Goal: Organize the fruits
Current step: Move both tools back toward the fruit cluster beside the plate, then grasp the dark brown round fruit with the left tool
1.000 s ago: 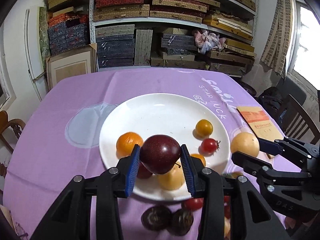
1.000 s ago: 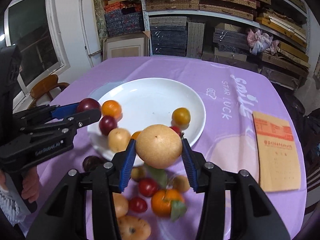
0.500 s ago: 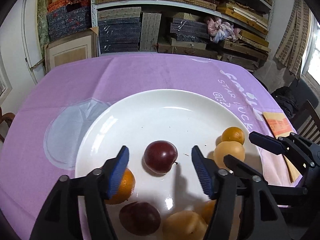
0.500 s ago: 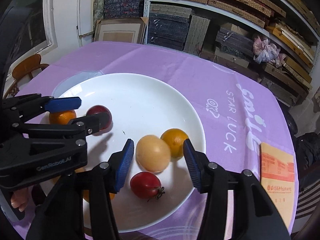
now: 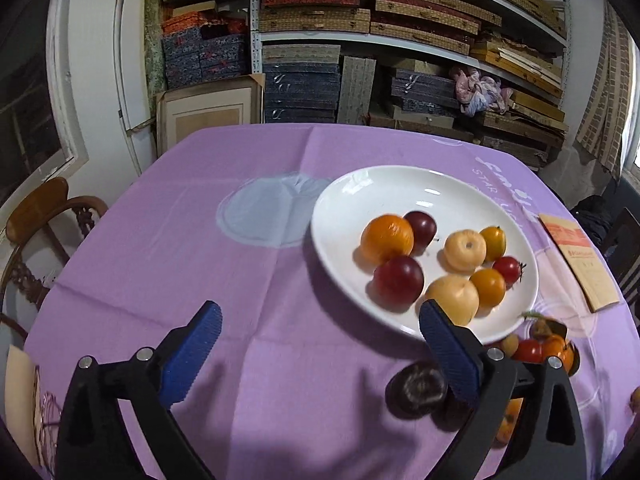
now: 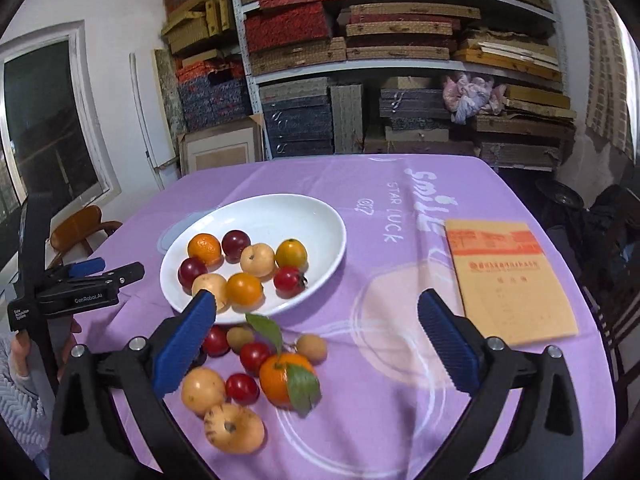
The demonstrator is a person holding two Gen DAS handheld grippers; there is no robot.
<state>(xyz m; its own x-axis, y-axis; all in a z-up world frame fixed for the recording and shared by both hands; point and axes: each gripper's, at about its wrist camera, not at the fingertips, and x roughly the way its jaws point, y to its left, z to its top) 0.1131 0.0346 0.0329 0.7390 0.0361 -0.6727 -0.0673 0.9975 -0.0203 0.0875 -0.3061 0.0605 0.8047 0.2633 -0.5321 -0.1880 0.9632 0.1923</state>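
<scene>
A white plate on the purple cloth holds several fruits: an orange, two dark red plums, two pale pears and small tomatoes. My left gripper hangs left of and nearer than the plate, its jaws opening wide with only cloth between them. My right gripper is over the cloth on the near right of the plate, jaws also opening, holding nothing. Below it lie loose fruits: a leafy orange, red tomatoes and a speckled pear. The left gripper shows at the left edge.
A tan booklet lies right of the plate. A dark round fruit sits by my left gripper's right finger. A wooden chair stands off the table's left side. Stacked shelves fill the back wall. A person's hand holds the left gripper.
The left gripper let go of the dark red plum and the right gripper let go of the pale pear, both onto the plate. Both grippers then pulled back from the plate with jaws spreading wide.
</scene>
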